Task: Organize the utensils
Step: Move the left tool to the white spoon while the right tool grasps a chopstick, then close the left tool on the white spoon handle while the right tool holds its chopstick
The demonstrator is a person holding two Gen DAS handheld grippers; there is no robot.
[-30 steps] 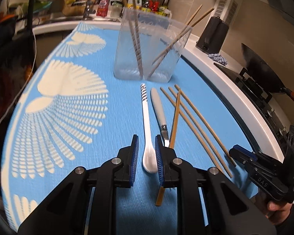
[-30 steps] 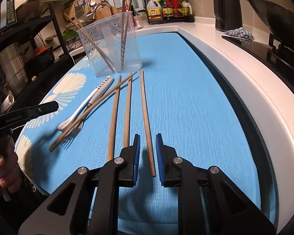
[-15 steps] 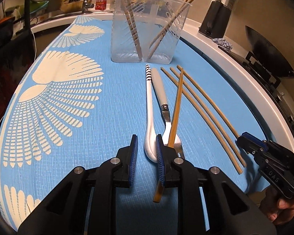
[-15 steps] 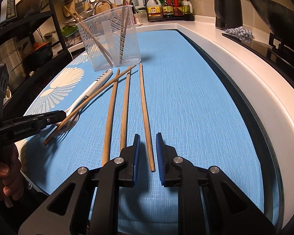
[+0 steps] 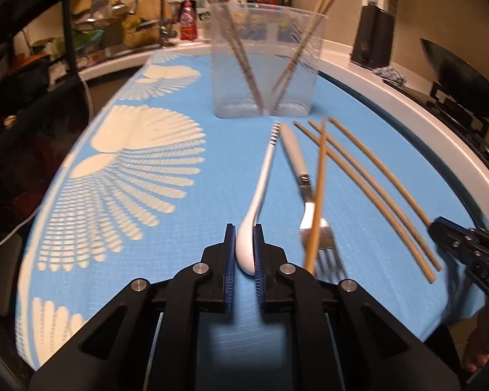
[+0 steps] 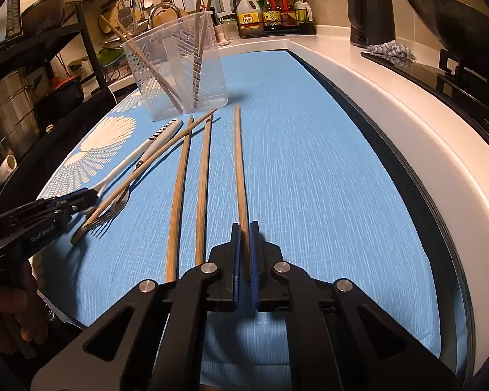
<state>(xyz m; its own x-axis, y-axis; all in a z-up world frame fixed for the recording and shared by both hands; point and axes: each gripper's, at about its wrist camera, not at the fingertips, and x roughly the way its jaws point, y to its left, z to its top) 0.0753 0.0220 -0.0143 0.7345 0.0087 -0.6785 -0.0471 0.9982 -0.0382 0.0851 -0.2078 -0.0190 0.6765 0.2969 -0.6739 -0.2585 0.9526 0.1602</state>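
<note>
The left gripper (image 5: 244, 251) has just closed its blue pads on the bowl of the white spoon (image 5: 259, 195), which now sits pinched between them at the near edge of the blue mat (image 5: 179, 260). The spoon's handle runs away toward the far side, ending in a striped tip just short of the clear plastic container (image 5: 264, 62). Just right of the spoon lies a fork (image 5: 304, 195) with a pale handle, tines toward the near side, and a loose chopstick (image 5: 318, 192) lies across the fork's neck and tines.

The right gripper (image 6: 244, 254) has also just closed, and its pads are clamped on the near end of the rightmost chopstick (image 6: 239, 169), which stretches straight away along the mat toward the container. To its left two more chopsticks (image 6: 192, 189) lie side by side, close together and roughly parallel to the held one. Further left are the fork and spoon with the crossing chopstick, where the left gripper shows at the near left edge, held in a person's hand (image 6: 13, 319).

The container stands upright at the far end of the mat with several chopsticks leaning inside it. Beyond the mat's right side runs a white counter edge (image 6: 440, 130), with a black kettle (image 6: 371, 9) and a dark wok (image 6: 456, 19) at the far right.
</note>
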